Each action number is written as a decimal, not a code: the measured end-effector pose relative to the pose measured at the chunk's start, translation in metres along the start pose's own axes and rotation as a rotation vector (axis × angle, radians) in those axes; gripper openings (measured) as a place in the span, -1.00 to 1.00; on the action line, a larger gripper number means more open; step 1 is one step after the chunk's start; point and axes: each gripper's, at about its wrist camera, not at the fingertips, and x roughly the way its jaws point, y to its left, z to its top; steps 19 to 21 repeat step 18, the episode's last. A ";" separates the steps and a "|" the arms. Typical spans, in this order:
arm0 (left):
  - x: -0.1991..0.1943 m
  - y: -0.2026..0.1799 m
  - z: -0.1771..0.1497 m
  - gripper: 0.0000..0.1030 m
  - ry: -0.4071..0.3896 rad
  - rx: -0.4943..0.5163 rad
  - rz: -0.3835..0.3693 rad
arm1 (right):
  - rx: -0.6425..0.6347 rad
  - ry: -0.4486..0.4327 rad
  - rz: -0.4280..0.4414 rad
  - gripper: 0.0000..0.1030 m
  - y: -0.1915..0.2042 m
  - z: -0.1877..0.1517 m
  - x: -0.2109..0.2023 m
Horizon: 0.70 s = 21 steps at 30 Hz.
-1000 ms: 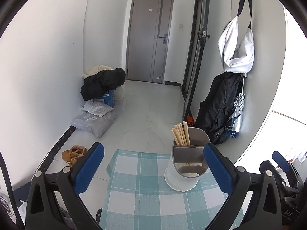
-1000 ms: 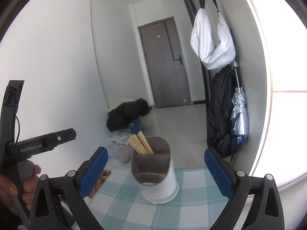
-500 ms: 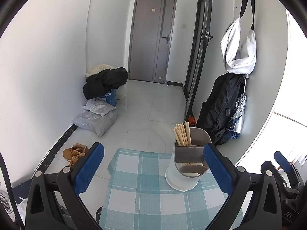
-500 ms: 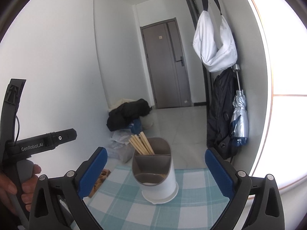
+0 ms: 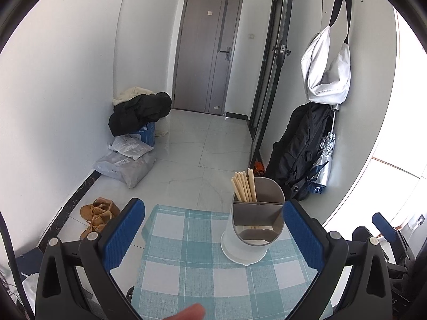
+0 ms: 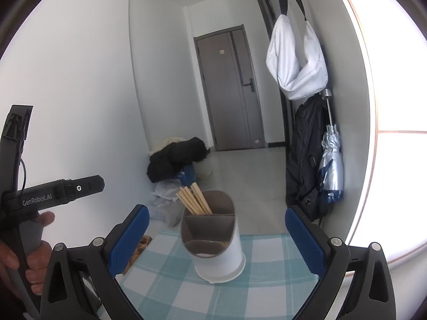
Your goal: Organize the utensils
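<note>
1. Two grippers hover over a tabletop (image 5: 186, 266) covered in a teal-and-white checked cloth; the left gripper (image 5: 213, 240) has its blue-padded fingers (image 5: 122, 234) spread wide with nothing between them
2. Equally wide apart, the fingers (image 6: 304, 240) of the right gripper (image 6: 217, 240) hold nothing either
3. One white utensil holder (image 5: 246, 236) with a grey divided insert stands upright on the cloth, toward the tabletop's far right part in the left view
4. Several wooden chopsticks (image 5: 244, 186) lean together in its rear compartment; the front compartments look bare, though their bottoms are partly hidden
5. At the left edge of the right view, a hand (image 6: 29, 250) grips the handle of the left gripper
6. Brown shoes (image 5: 97, 214) lie on the floor beside the tabletop
</note>
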 end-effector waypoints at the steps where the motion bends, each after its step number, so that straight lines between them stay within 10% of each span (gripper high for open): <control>1: -0.001 0.000 0.000 0.96 -0.003 0.001 0.000 | 0.001 0.001 0.000 1.00 0.001 0.000 0.000; 21: -0.003 -0.001 -0.003 0.96 -0.012 -0.009 -0.015 | 0.012 0.004 -0.010 1.00 -0.002 -0.005 -0.002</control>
